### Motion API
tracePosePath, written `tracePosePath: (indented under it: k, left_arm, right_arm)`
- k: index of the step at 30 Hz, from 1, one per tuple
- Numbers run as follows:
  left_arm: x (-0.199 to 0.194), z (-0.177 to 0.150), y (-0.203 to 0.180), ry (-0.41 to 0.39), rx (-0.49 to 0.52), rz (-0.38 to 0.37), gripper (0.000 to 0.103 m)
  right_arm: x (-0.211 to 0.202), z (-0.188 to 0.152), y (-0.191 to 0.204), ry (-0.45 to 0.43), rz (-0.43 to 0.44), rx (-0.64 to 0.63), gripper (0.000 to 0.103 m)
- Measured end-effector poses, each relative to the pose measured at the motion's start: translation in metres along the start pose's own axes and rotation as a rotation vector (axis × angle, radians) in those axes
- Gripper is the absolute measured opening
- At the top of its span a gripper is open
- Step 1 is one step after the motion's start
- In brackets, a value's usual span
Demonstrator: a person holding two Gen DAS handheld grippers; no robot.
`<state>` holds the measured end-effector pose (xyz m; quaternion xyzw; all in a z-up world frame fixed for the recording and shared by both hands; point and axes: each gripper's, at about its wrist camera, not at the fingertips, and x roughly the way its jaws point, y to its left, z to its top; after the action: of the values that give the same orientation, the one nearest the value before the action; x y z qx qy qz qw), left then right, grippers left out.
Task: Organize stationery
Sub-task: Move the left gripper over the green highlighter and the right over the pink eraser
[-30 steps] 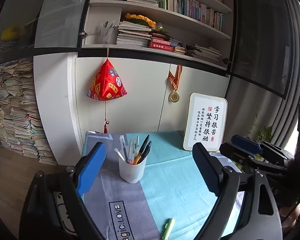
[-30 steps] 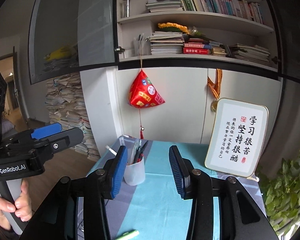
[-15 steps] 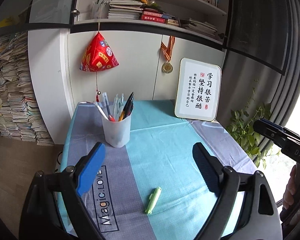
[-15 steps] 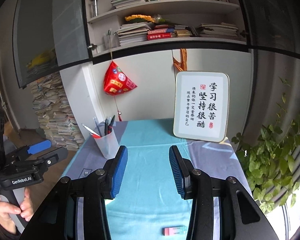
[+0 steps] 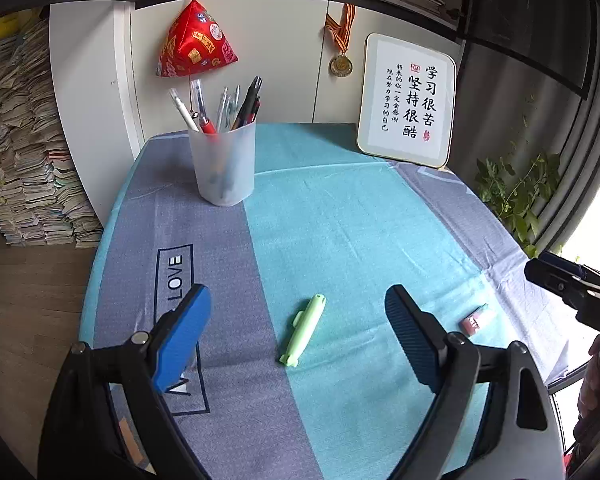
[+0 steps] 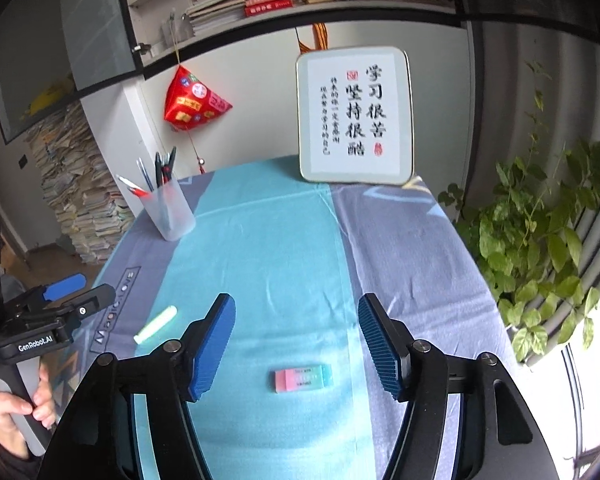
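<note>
A light green highlighter (image 5: pixel 303 329), capped, lies flat on the tablecloth at the border of its grey and teal bands, tilted slightly off the border line. A pink-and-teal eraser (image 6: pixel 302 377) lies flat on the teal band, well apart from it. A frosted translucent pen cup (image 5: pixel 222 162) stands upright at the far left, holding several pens (image 5: pixel 220 106).

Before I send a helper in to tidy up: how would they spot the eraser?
Start at the framed calligraphy board standing at the table's far edge, then come down the turquoise stripe of the tablecloth to its near end. The eraser lies flat there: a small block, pink fading to teal, unlike the long green pen further left.
</note>
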<state>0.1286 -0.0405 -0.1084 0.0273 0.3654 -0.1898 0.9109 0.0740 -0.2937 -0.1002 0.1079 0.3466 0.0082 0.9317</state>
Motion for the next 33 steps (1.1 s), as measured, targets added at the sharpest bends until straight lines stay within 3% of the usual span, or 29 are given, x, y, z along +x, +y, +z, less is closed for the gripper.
tracePosePath:
  k: [9, 19, 25, 33]
  left_arm:
    - [0.027, -0.029, 0.007, 0.077, 0.004, 0.020, 0.088]
    - [0.041, -0.044, 0.007, 0.128, 0.003, 0.023, 0.088]
    - [0.044, -0.048, 0.000, 0.131, 0.045, 0.026, 0.088]
    - [0.050, -0.045, -0.001, 0.140, 0.055, 0.030, 0.088]
  right_arm:
    - [0.029, -0.047, -0.008, 0.086, -0.075, 0.003, 0.065]
    - [0.046, -0.061, 0.004, 0.108, -0.082, -0.035, 0.065]
    - [0.055, -0.062, 0.019, 0.087, -0.154, -0.118, 0.065]
    - [0.058, -0.065, 0.021, 0.038, -0.167, -0.127, 0.069]
